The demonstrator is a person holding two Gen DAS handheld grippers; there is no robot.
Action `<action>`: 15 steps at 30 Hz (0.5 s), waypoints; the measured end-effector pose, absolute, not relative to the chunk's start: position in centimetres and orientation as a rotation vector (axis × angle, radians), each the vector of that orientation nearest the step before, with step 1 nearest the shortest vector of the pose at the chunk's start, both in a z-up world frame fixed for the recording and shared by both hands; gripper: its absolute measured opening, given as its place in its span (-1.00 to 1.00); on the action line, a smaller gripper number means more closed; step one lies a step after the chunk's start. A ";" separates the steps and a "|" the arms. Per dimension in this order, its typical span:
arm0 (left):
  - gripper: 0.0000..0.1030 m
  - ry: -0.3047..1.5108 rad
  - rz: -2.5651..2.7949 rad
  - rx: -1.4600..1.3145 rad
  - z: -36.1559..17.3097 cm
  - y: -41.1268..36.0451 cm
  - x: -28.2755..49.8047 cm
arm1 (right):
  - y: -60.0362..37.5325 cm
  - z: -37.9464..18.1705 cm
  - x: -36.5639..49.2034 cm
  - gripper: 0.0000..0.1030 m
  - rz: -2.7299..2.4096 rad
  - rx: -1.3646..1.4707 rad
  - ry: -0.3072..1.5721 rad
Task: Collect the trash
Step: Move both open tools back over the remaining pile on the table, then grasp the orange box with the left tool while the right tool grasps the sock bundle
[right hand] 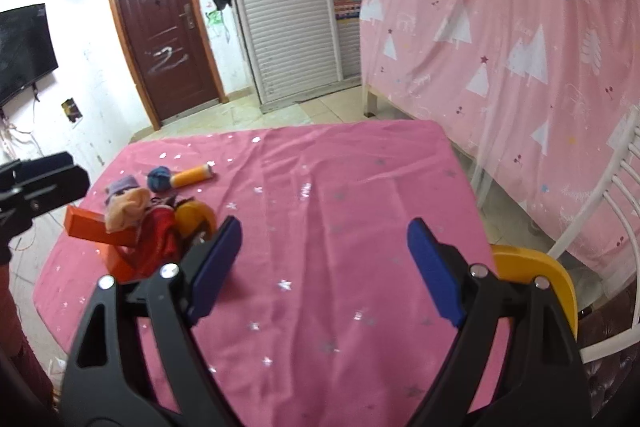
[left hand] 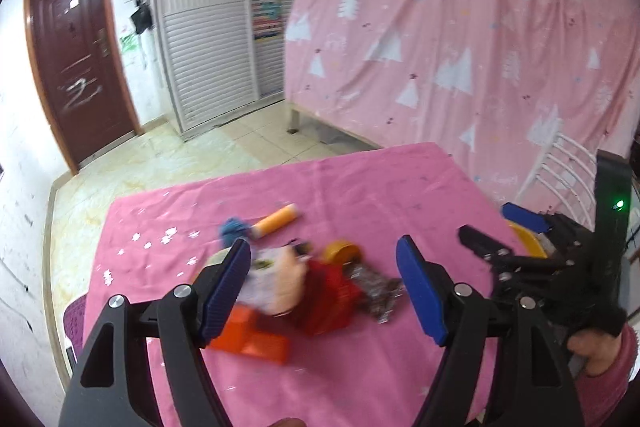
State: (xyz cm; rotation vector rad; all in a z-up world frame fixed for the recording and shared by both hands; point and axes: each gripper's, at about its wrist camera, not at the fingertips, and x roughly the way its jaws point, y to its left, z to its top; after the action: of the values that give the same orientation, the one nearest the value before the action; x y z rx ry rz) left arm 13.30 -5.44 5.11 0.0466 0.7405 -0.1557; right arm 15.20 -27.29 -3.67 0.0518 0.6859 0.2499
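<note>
1. We see the table (right hand: 340, 187) under its pink cloth, with a wide bare stretch in the middle and right; tiled floor lies past its far edge.
2. Our left gripper (left hand: 324, 291) is spread wide and holds nothing, with the trash pile (left hand: 316, 291) on the cloth beyond it.
3. Our right gripper (right hand: 324, 267) is spread too, empty, over bare cloth.
4. The pile sits near the table's left side: an orange box (right hand: 100, 231), a red wrapper (right hand: 162, 231), a yellow cup (right hand: 196, 219).
5. An orange tube (right hand: 194, 175) and a blue ball (right hand: 160, 179) lie just behind it.
6. A yellow bin (right hand: 536, 267) and a white chair (right hand: 600, 211) stand at the right edge.
</note>
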 end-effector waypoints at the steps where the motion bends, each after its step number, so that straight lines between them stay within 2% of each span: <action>1: 0.35 0.744 -0.143 0.048 4.9 -4.6 13.4 | -26.9 -3.6 15.3 0.58 0.255 0.046 0.688; 3: 0.34 0.749 -0.124 0.049 4.6 -3.3 13.6 | -26.0 -3.6 15.3 0.60 0.264 0.032 0.691; 5: 0.35 0.761 -0.112 0.044 4.3 -1.9 13.7 | -25.3 -3.4 15.2 0.70 0.276 0.022 0.688; 15: 0.32 0.814 -0.135 0.038 1.2 -0.1 14.0 | -20.9 -2.9 15.7 0.70 0.338 -0.046 0.692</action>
State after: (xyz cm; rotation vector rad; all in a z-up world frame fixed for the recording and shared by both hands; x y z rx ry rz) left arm 14.03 -0.10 1.25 0.0380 0.8142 -0.1349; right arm 15.75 -20.86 -2.87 -0.0462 0.6919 0.3376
